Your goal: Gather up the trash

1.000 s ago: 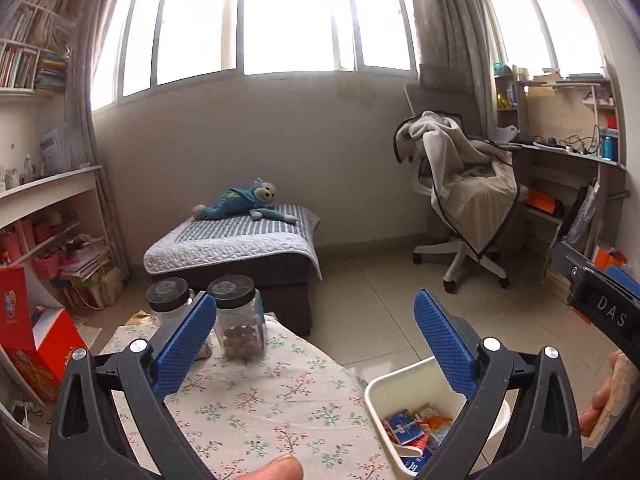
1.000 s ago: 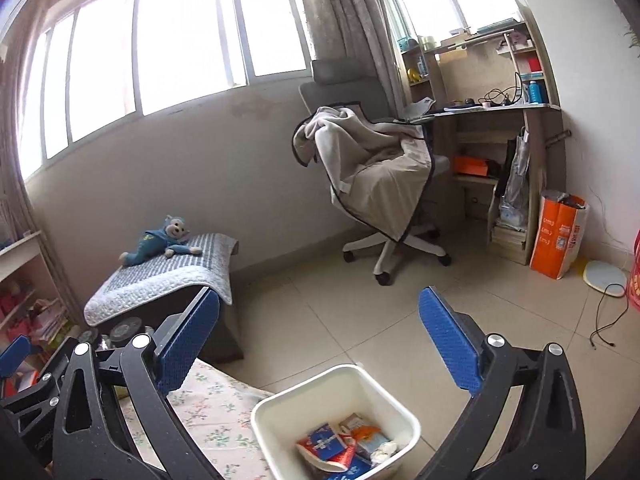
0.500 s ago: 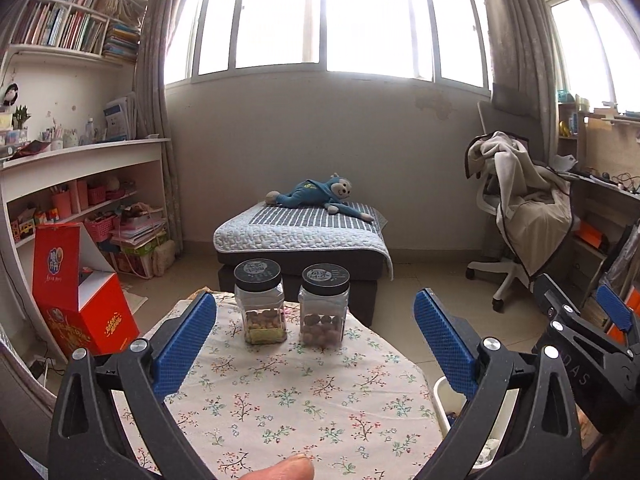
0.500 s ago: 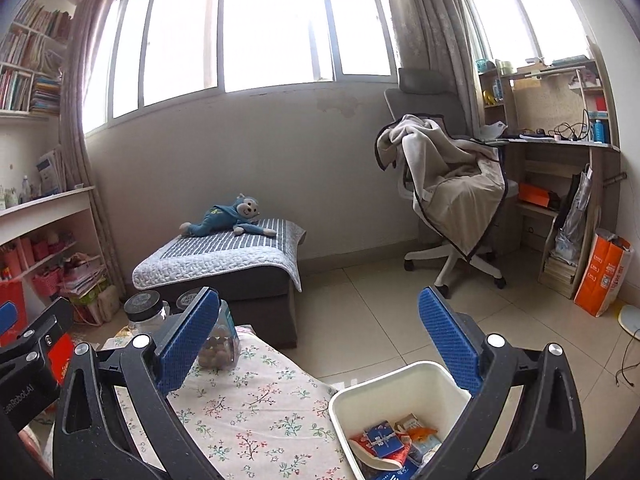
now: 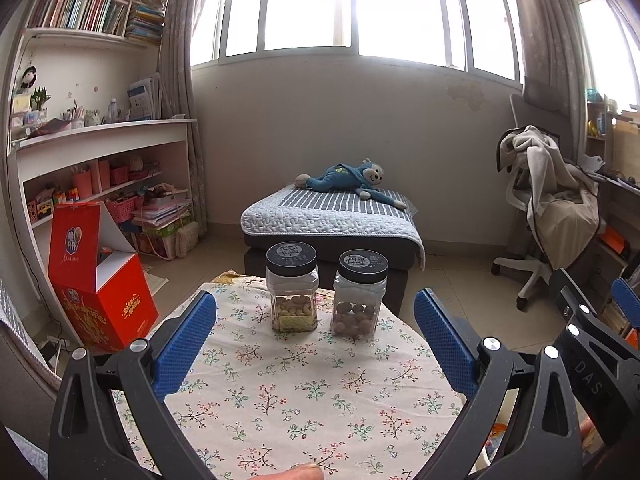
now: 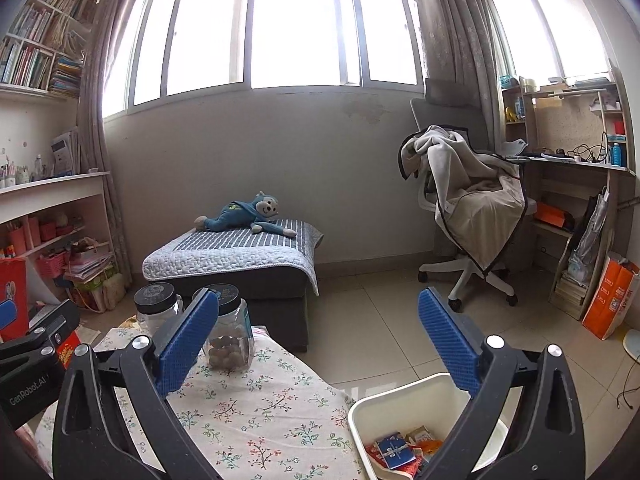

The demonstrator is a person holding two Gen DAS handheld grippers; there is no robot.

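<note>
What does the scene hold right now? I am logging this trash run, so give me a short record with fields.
left tongs: open, empty, over the table
right tongs: open, empty, near the bin
table: floral cloth, no loose trash visible on it
jars: two, black lids, upright side by side at the far edge
bin: white, on the floor right of the table
bin contents: wrappers at the bottom
</note>
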